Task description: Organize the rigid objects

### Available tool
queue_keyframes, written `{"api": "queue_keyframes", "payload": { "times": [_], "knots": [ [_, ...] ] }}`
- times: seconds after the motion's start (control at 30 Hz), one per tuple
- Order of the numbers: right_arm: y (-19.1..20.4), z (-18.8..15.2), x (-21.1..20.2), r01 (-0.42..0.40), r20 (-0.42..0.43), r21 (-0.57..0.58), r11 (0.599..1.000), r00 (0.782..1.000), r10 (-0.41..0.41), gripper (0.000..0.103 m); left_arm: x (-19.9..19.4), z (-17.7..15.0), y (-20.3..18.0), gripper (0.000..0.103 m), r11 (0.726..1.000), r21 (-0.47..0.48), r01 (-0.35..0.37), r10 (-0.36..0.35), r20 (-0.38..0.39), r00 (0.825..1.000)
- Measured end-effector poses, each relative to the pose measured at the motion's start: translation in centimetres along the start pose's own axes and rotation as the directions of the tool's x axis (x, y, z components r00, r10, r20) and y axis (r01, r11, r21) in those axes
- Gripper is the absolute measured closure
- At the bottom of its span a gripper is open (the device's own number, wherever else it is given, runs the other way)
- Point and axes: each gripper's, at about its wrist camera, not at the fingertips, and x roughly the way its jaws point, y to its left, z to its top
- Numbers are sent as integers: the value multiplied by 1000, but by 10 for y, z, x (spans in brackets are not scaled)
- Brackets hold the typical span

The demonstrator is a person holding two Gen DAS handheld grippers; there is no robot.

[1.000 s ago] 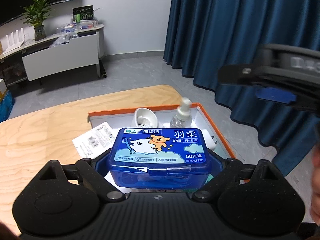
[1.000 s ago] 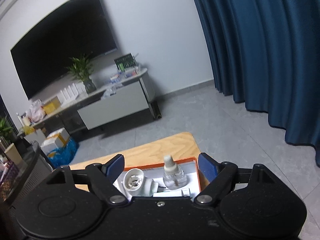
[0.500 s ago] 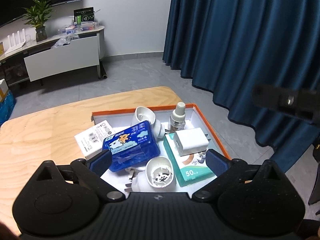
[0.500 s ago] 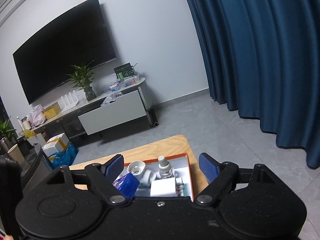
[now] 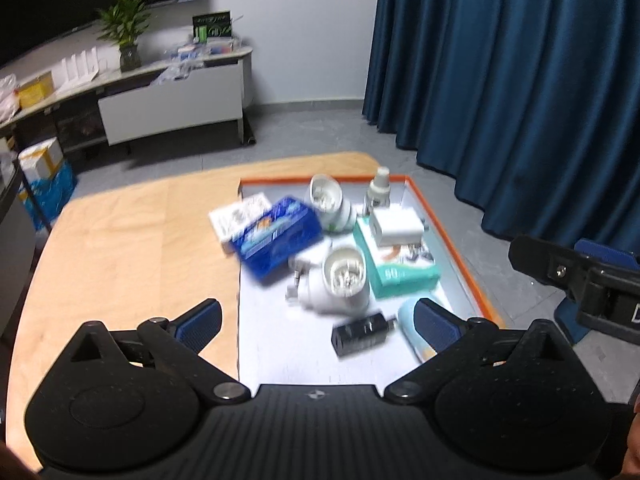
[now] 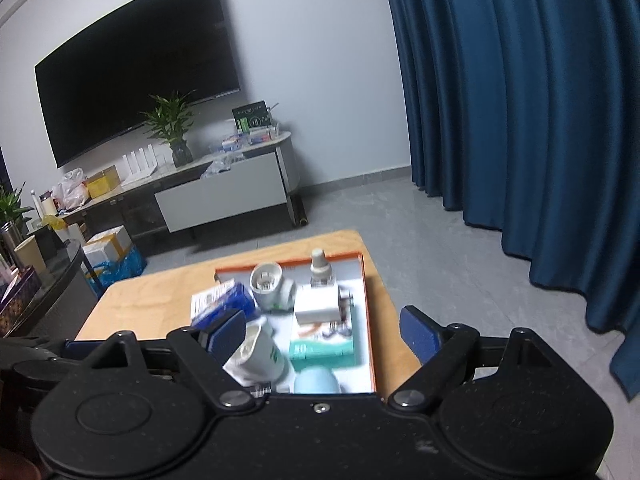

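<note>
Orange-rimmed tray (image 5: 448,232) dead ahead of both grippers, crammed with rigid bits. Left gripper (image 5: 318,322) spread wide and empty, hanging over the tray's near end. Right gripper (image 6: 324,334) likewise released, jaws gaping, nothing pressed between the pads, set back off the tray's near right corner.

Blue box (image 5: 276,236) up ahead and left of the left gripper's centre line, skewed, long axis running diagonally from near-left to far-right, one end propped on a white carton (image 5: 236,218) and hanging over the tray's left wall. Looks like the piece most in need of straightening. Nearer to the left gripper, by a clear margin; for the right, half hidden behind its own left finger (image 6: 224,334).

Closer in: white socket (image 5: 340,280) straight ahead between the left fingers, black adapter (image 5: 362,334) just before it, pale blue case (image 5: 412,326) against the right finger. Blurred, so finer detail not readable.
</note>
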Motion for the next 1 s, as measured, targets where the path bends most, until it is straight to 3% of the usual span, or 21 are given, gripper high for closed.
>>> {"api": "queue_keyframes", "payload": {
  "times": [0.4, 1.0],
  "knots": [
    [0, -35, -17, 11, -52, -4, 1000, 999, -12, 3, -9, -35, -5, 0, 999, -25, -21, 19, -61, 998],
    [3, -43, -28, 1, -41, -10, 1000, 999, -1, 3, -19, -47, -5, 0, 998, -49, -34, 31, -48, 998]
  ]
}}
